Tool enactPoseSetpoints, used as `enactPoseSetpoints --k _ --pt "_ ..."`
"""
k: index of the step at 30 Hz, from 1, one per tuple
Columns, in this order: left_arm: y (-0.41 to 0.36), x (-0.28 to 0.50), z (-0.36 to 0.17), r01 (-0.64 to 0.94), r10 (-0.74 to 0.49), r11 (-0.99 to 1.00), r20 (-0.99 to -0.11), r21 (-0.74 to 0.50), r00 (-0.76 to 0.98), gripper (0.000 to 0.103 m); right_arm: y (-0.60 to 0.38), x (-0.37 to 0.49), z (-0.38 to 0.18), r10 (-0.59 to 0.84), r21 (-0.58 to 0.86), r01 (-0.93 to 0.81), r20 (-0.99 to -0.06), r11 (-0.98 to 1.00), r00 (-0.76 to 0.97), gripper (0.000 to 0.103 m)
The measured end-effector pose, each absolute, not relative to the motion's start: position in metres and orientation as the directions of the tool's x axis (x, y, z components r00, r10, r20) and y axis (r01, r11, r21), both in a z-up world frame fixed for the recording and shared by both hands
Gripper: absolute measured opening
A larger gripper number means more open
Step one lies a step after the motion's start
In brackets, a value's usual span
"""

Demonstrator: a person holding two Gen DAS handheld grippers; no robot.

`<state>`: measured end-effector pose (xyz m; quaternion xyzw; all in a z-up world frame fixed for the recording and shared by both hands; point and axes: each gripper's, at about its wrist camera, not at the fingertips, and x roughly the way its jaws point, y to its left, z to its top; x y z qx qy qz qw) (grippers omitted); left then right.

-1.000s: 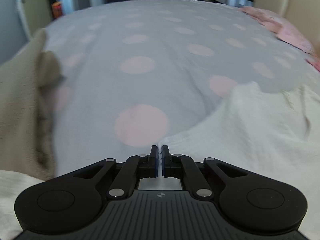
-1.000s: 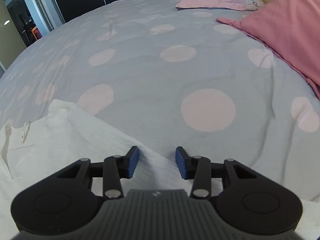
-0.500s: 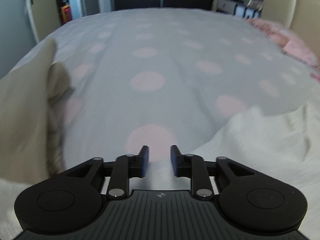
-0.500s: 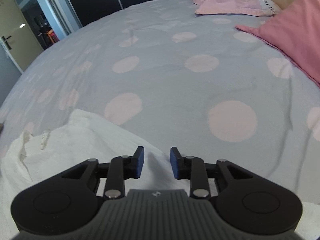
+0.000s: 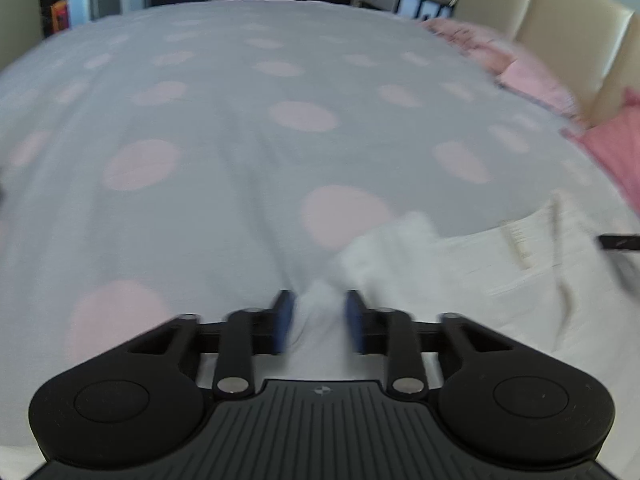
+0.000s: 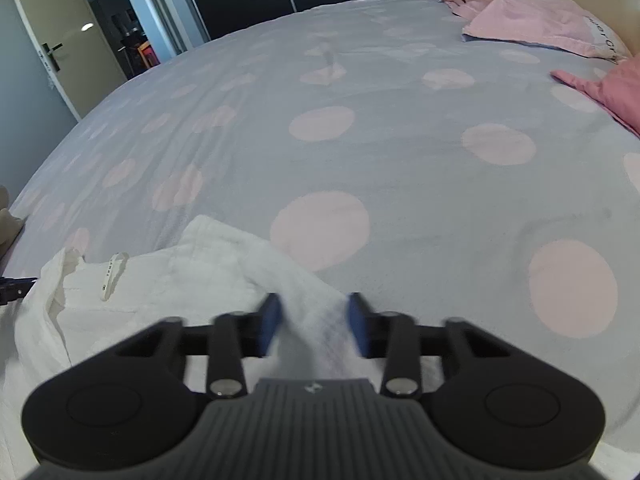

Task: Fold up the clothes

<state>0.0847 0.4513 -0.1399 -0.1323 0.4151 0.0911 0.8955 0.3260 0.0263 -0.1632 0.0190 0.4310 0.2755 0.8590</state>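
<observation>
A white garment [image 5: 480, 276] lies on the grey bedspread with pink dots [image 5: 280, 140], at the lower right of the left wrist view and at the lower left of the right wrist view [image 6: 160, 292]. My left gripper [image 5: 318, 312] is open, with a fold of the white cloth between its blue pads, not pinched. My right gripper [image 6: 312, 320] is open over the garment's right edge, with white cloth between its pads. The garment's neck label [image 6: 114, 274] shows to the left.
Pink pillows [image 6: 532, 16] and pink cloth [image 6: 616, 88] lie at the far right of the bed. A beige garment [image 6: 8, 216] shows at the left edge. A beige headboard [image 5: 560, 36], a door [image 6: 60, 40] and dark wardrobes stand beyond the bed.
My left gripper has opened and let go of the white cloth, then swung to the right, so the beige garment left its view. My right gripper stayed open and shifted slightly over the garment.
</observation>
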Motion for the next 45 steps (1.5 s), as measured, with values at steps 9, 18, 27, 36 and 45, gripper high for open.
enactPoseSetpoints --k 9,18,27,36,45 --pt "0.447 0.099 -0.127 -0.334 0.2 0.941 -0.724 -0.045 0.661 0.001 0.027 0.327 -0.151 0.407 0.163 -0.413 -0.673 0.896 0.618 0.001" --pt "0.451 0.104 -0.127 -0.333 0.179 0.941 -0.74 -0.065 0.649 0.017 0.021 0.332 -0.158 0.422 0.209 -0.404 -0.713 0.891 0.561 0.031" --pt "0.435 0.133 -0.131 -0.217 0.111 0.975 -0.76 -0.04 0.64 0.029 0.051 0.336 -0.151 0.511 0.236 -0.501 -0.677 0.833 0.53 0.043" --pt "0.428 0.136 -0.133 -0.211 0.145 0.977 -0.719 -0.003 0.679 0.0 0.073 0.338 -0.16 0.496 0.144 -0.568 -0.685 0.811 0.534 0.004" --pt "0.428 0.147 -0.14 -0.281 0.218 0.959 -0.737 0.04 0.64 0.004 0.072 0.342 -0.162 0.453 0.145 -0.516 -0.707 0.844 0.544 0.034"
